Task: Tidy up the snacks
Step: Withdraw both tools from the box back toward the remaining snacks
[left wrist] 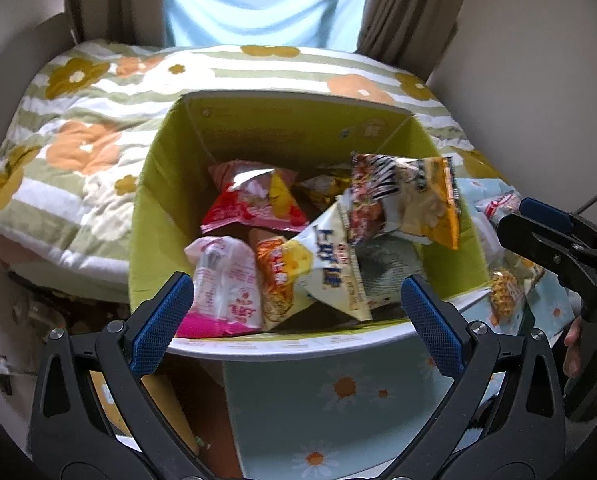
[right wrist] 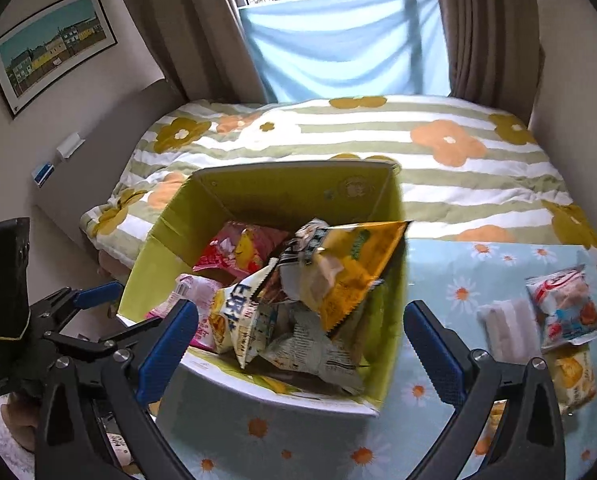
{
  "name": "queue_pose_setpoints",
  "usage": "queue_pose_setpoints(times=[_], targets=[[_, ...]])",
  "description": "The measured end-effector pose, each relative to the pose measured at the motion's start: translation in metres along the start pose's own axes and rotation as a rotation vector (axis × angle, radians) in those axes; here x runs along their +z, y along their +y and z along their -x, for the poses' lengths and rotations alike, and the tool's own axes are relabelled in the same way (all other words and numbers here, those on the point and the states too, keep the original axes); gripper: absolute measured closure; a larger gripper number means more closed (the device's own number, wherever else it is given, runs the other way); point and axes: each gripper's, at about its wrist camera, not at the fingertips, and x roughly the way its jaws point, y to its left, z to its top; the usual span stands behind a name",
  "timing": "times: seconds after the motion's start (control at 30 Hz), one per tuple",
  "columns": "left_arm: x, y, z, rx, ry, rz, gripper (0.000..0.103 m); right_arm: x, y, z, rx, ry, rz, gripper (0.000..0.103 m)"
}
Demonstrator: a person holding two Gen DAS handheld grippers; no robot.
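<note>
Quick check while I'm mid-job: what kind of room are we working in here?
Most likely a bedroom in a home. A bed with a flowered quilt sits behind the snack box, brown curtains frame a window, and a framed picture hangs on the wall.

Home bedroom, floral quilt, curtains, framed picture

Soft daylight enters through the far window with its pale blue cloth; fisheye bending, dark corners, slight motion blur.

Lime-green box; daisy-print blue tablecloth; striped, flowered quilt.
</note>
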Motion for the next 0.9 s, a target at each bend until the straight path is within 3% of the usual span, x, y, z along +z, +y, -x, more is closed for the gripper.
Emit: queue_pose_setpoints(times=[0.2, 0.5, 0.63, 0.9], targets=[[-0.006, -0.041, 0.011, 0.01, -0.033, -0.024, 0.0, -0.011, -0.03, 0.034, -0.009, -0.048, -0.002, 0.001], [-0.039, -0.142, 0.017, -0.003, -0.054, 0.027, 0.0, -0.044, -0.12, 0.1, -0.078, -0.066, 0.039, 0.001], [-0.058, -0.194, 0.012, -0.012, -0.048, 0.05, 0.0, -0.059, -0.162, 0.125, -0.136, -0.068, 0.076, 0.001], [-0.092, -0.279, -0.016, -0.04, -0.009, 0.092, 0.0, -0.079, -0.242, 0.147, -0.147, -0.042, 0.056, 0.001]])
